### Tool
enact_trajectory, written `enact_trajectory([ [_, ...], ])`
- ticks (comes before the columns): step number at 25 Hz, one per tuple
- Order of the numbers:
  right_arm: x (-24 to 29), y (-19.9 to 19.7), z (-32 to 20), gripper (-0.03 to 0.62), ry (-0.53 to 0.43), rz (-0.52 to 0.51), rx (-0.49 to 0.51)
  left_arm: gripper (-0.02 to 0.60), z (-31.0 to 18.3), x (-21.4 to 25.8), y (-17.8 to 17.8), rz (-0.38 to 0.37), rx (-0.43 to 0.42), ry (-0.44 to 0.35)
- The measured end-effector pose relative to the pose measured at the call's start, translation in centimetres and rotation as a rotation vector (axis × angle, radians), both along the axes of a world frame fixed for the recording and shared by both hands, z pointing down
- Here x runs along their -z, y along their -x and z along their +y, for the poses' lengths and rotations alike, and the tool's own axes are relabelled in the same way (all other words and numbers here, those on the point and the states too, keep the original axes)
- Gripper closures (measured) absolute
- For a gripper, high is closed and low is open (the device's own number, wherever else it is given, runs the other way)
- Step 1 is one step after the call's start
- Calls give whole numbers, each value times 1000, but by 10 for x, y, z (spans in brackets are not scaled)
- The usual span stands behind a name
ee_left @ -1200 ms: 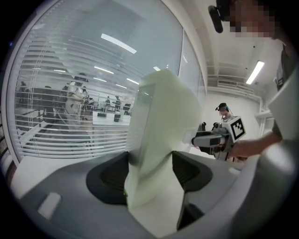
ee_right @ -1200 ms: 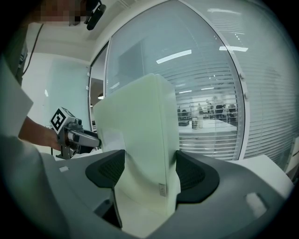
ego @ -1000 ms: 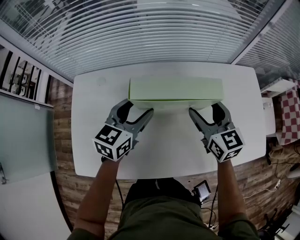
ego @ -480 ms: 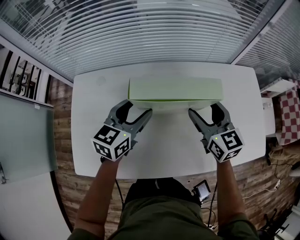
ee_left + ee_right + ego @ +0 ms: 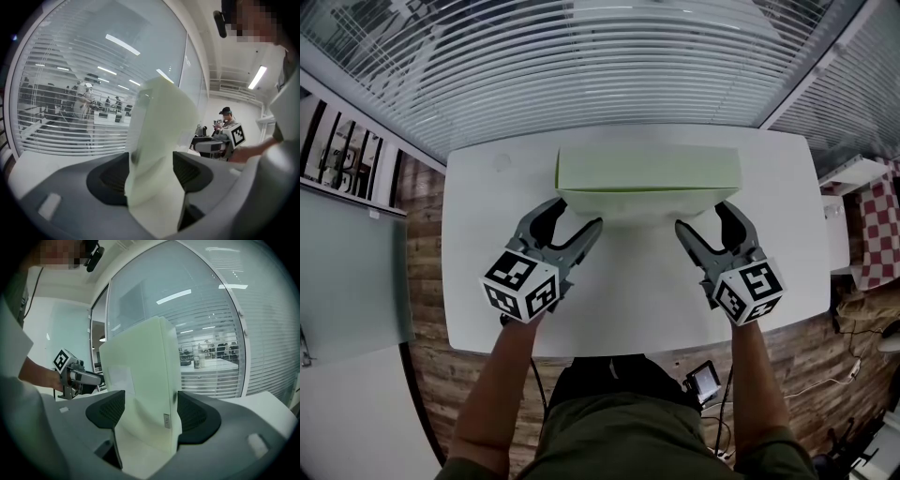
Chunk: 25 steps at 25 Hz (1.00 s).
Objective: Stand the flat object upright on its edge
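Your left gripper (image 5: 578,212) pads (image 5: 111,177) are clamped on the pale green box (image 5: 649,169), one pad on each broad face, near its left end. Your right gripper (image 5: 701,214) pads (image 5: 196,416) grip it the same way near the right end. Both hold the box's near long edge. The box lies lengthwise across the far half of the white table (image 5: 487,281). Its near edge looks slightly lifted, but the head view is too steep to be sure. Slatted blinds (image 5: 581,66) run beyond the table.
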State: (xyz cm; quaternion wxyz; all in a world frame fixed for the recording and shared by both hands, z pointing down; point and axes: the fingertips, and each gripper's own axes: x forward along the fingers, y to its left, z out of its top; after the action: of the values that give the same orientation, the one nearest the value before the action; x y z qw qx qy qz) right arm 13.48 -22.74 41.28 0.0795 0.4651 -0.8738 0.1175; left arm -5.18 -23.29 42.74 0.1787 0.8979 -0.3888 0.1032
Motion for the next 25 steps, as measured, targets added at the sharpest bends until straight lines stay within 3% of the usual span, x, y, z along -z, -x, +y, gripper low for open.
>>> enact_trajectory([
  [25, 11, -6, 23, 260, 2, -12, -16, 313, 22, 9, 11, 11, 32, -4],
])
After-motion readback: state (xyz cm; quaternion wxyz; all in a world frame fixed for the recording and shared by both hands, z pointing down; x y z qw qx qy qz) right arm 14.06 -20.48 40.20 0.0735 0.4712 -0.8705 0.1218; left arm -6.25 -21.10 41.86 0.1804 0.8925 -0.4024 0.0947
